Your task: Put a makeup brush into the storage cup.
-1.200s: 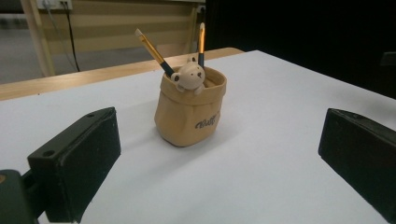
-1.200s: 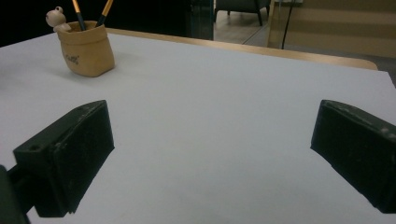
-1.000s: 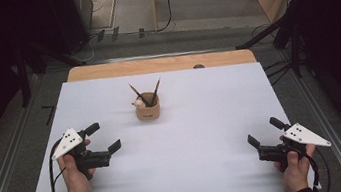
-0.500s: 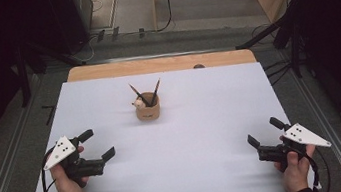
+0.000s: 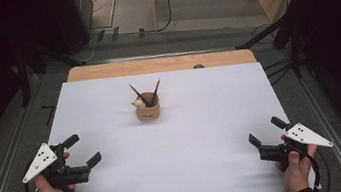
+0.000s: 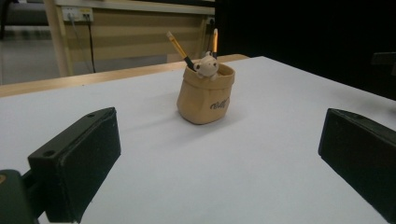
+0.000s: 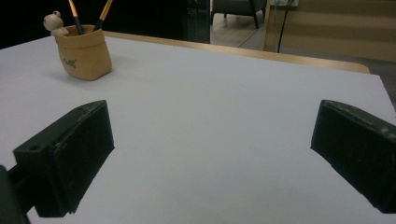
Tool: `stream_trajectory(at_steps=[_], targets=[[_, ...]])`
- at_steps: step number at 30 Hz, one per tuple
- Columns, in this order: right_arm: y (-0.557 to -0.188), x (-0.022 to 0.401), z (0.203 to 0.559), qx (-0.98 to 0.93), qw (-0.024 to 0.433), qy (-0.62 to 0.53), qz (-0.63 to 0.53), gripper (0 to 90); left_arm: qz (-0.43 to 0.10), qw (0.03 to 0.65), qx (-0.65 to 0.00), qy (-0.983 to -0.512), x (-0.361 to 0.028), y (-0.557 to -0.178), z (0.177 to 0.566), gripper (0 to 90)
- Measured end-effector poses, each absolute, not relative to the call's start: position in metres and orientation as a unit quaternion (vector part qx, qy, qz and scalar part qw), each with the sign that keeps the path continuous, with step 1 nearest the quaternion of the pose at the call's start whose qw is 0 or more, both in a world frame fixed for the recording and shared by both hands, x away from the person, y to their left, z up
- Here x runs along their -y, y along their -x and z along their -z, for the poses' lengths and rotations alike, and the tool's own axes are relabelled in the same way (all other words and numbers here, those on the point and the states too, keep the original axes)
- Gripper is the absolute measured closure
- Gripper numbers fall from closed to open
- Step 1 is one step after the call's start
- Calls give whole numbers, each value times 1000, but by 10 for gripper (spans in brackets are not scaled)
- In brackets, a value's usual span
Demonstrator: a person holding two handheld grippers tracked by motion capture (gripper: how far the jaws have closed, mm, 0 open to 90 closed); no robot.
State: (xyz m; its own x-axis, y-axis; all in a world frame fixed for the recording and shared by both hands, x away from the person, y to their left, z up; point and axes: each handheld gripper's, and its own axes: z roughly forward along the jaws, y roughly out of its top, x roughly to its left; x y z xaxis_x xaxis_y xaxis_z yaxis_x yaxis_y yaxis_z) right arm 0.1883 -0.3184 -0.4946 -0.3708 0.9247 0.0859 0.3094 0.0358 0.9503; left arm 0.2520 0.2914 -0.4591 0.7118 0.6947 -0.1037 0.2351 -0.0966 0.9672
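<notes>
Currently both grippers sit with jaws spread, empty: left gripper (image 5: 82, 149) and right gripper (image 5: 266, 131) well apart from the tan pouch-shaped pencil holder (image 5: 148, 111).

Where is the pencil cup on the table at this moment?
In the high view the pencil cup stands on the white table, toward the far edge, slightly left of the middle, apart from both grippers.

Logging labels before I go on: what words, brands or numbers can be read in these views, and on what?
Dark cursive word on the front of the small tan bag-shaped pencil holder: too blurred to read for sure.
Two orange pencils with dark tips standing in it: no print can be made out.
White table sheet: no text.
</notes>
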Motion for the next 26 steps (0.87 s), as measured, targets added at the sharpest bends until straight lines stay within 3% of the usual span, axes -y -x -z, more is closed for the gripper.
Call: stream_trajectory(at_steps=[26], targets=[[-188,318,496,-657,302,-468,-508,0,-199,585,-327,-715,-312,-239,461,0]])
